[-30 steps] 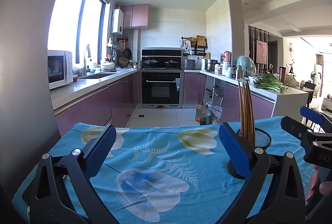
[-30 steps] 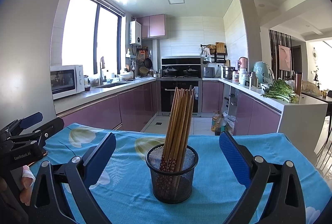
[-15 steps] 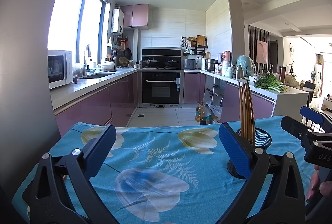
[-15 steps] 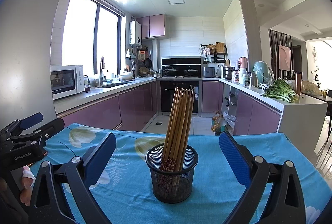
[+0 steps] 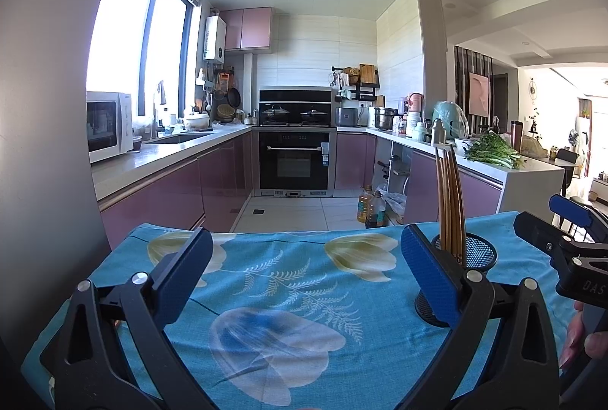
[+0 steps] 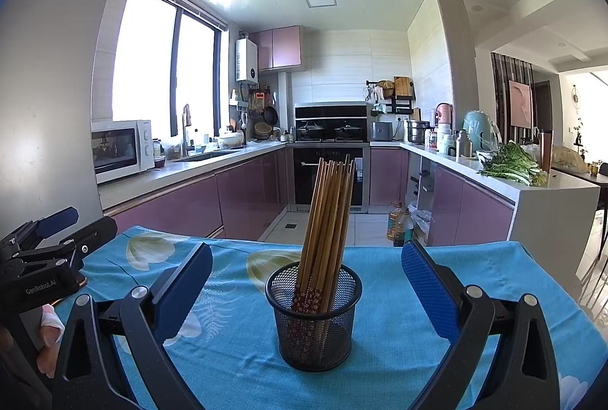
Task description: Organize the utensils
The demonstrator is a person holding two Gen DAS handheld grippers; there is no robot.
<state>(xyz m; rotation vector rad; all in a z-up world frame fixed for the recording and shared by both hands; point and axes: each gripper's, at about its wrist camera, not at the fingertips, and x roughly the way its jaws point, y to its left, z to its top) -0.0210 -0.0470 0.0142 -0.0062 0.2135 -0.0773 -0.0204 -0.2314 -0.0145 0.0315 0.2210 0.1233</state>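
Note:
A black mesh holder (image 6: 314,318) stands upright on the blue floral tablecloth (image 6: 387,330), with several wooden chopsticks (image 6: 326,216) leaning in it. My right gripper (image 6: 307,280) is open, its blue pads wide apart on either side of the holder and a little nearer the camera. In the left wrist view the same holder (image 5: 475,258) and chopsticks (image 5: 450,205) show behind the right pad. My left gripper (image 5: 304,265) is open over bare cloth with nothing between its fingers. The right gripper (image 5: 570,242) also shows at that view's right edge.
The table's far edge (image 5: 311,231) drops to a tiled kitchen floor. Purple cabinets, an oven (image 5: 294,159) and counters stand behind. Oil bottles (image 5: 370,206) stand on the floor. A grey wall or fridge side (image 6: 45,106) rises at the left. A hand (image 5: 581,337) holds the right gripper.

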